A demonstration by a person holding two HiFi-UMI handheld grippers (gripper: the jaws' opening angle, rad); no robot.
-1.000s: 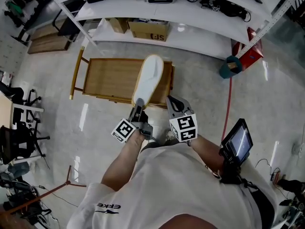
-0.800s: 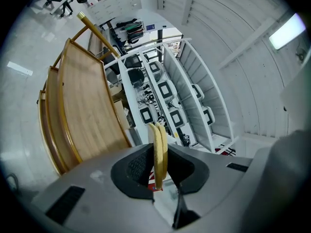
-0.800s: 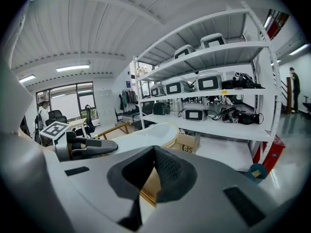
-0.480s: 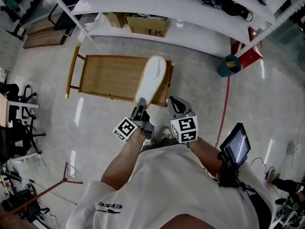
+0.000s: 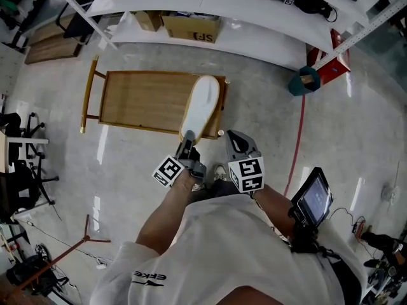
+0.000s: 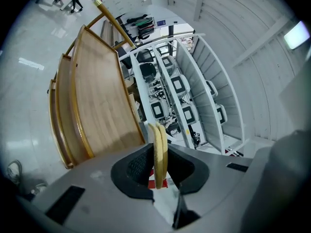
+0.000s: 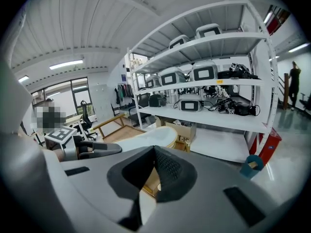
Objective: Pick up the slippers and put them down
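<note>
My left gripper (image 5: 186, 140) is shut on the heel end of a pair of slippers (image 5: 200, 107) held sole to sole, with a white sole facing up. They hang over the right end of a low wooden cart (image 5: 140, 100). In the left gripper view the two yellow slipper edges (image 6: 158, 152) stand pinched between the dark pads (image 6: 138, 166), with the cart (image 6: 97, 106) beyond. My right gripper (image 5: 234, 140) is beside the left one, to the right of the slippers, shut and holding nothing. The right gripper view shows the slippers (image 7: 146, 139) and the left gripper (image 7: 97, 149) at the left.
A white shelving rack (image 5: 254, 24) with devices and a cardboard box (image 5: 191, 25) runs along the far side. A teal object (image 5: 304, 84) stands at a rack post, and a red line (image 5: 296, 151) crosses the floor. A screen (image 5: 313, 199) is strapped to the right arm.
Both grippers have sunk a little, the slippers going down with the left one toward the cart. The grip on the slippers is unchanged.
</note>
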